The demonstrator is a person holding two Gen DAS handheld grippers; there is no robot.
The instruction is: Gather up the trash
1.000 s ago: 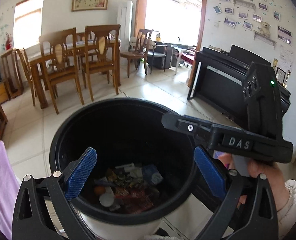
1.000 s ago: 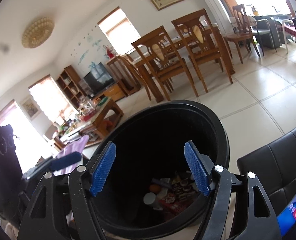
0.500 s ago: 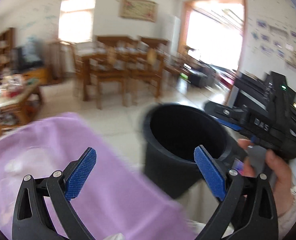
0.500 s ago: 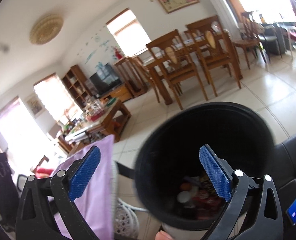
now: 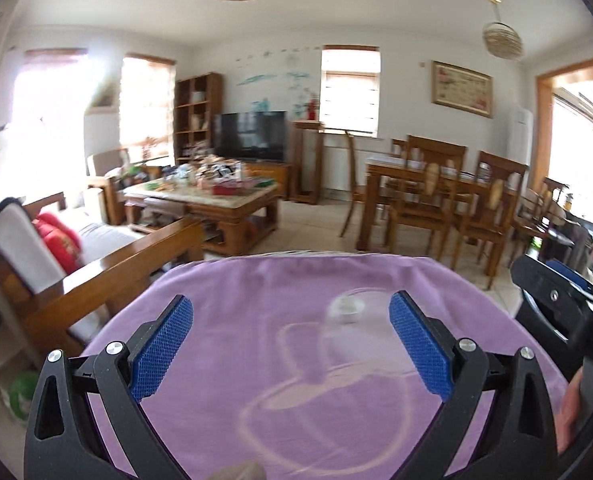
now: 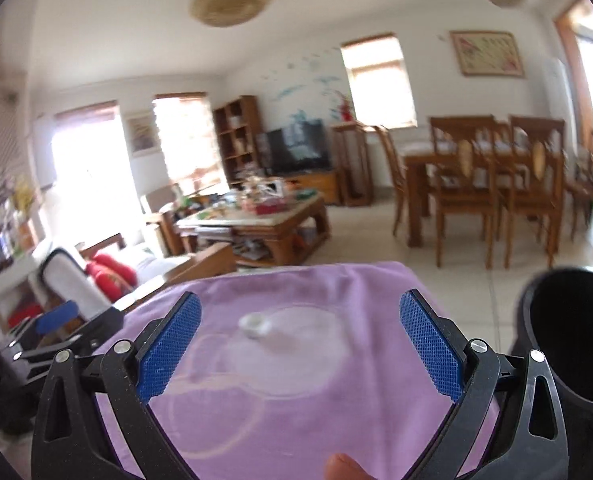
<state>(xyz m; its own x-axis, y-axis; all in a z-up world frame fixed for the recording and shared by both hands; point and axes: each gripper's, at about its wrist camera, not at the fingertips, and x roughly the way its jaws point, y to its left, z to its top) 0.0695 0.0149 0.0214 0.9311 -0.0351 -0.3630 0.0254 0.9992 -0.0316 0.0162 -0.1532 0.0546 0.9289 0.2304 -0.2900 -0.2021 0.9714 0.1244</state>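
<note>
A purple cloth (image 5: 296, 360) covers the surface in front of me; it also fills the lower right wrist view (image 6: 296, 380). A small white cap-like piece (image 5: 346, 307) lies on it, blurred, and shows in the right wrist view (image 6: 256, 324) too. My left gripper (image 5: 290, 348) is open and empty above the cloth, the white piece between its fingers. My right gripper (image 6: 300, 346) is open and empty above the same cloth. The black trash bin (image 6: 572, 332) stands at the right edge of the cloth. The right gripper's body shows at the left wrist view's right edge (image 5: 564, 312).
A wooden sofa arm (image 5: 108, 276) with red cushions (image 5: 58, 240) is to the left. A cluttered coffee table (image 5: 208, 200) stands beyond. A dining table with chairs (image 5: 436, 196) is at the back right. Tiled floor (image 6: 476, 280) lies between.
Both grippers swung left, away from over the trash bin, and now face the purple cloth. The bin has gone to the right edge of the right wrist view. Both stayed open.
</note>
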